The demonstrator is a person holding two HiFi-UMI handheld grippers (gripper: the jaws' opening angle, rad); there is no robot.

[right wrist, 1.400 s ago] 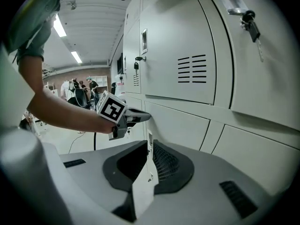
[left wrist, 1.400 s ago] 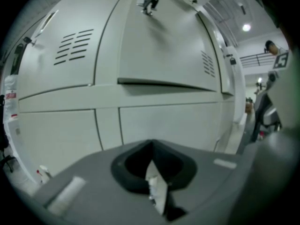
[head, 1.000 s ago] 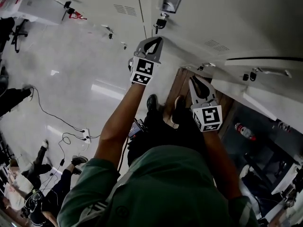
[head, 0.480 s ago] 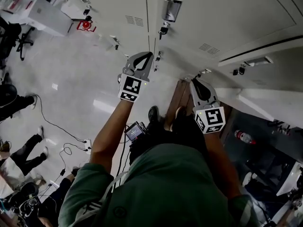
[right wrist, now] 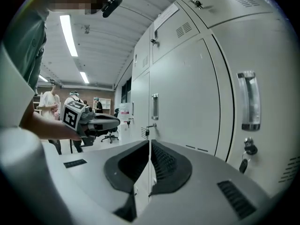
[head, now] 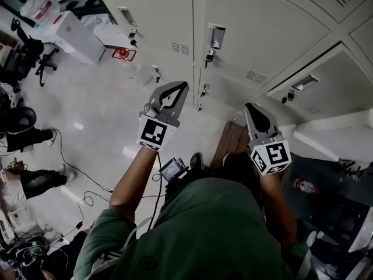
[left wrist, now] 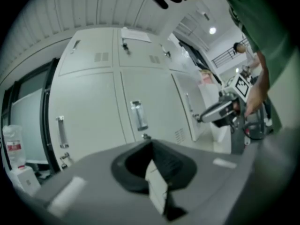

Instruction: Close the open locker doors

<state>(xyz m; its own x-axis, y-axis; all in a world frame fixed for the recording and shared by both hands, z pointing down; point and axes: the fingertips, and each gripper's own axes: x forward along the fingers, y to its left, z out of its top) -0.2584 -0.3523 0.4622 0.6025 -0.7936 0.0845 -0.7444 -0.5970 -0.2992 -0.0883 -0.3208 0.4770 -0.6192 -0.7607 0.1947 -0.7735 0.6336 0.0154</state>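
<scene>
Most of the row looks shut already. In the head view the locker doors [head: 256, 22] across the top of the frame sit flush, and both gripper views show flat closed fronts with handles [right wrist: 247, 100] ahead of me. One open locker [head: 332, 171] is left as far as I can see, at the lower right of the head view, dark inside with a bottle [head: 303, 185] showing. The open door [head: 326, 101] just above it at mid right stands off the row, with a dark gap along its upper edge. I judge the task part done, with at least that door to push home; I can't tell about any lockers outside the frame. My left gripper [head: 184, 88] is at centre frame in the head view, in front of the closed fronts and touching nothing. Its fingers [left wrist: 178, 165] are together in the left gripper view, with nothing gripped that I can make out. There is only a pale strip [left wrist: 157, 186] at the seam, which I read as part of a finger. My right gripper [head: 250, 107] is at centre right, near the open door but apart from it. Its fingers [right wrist: 166, 165] have just been closing and show only a thin slit between them, with nothing in it. My guess for the next move is that the right one goes to that door's face and pushes.
</scene>
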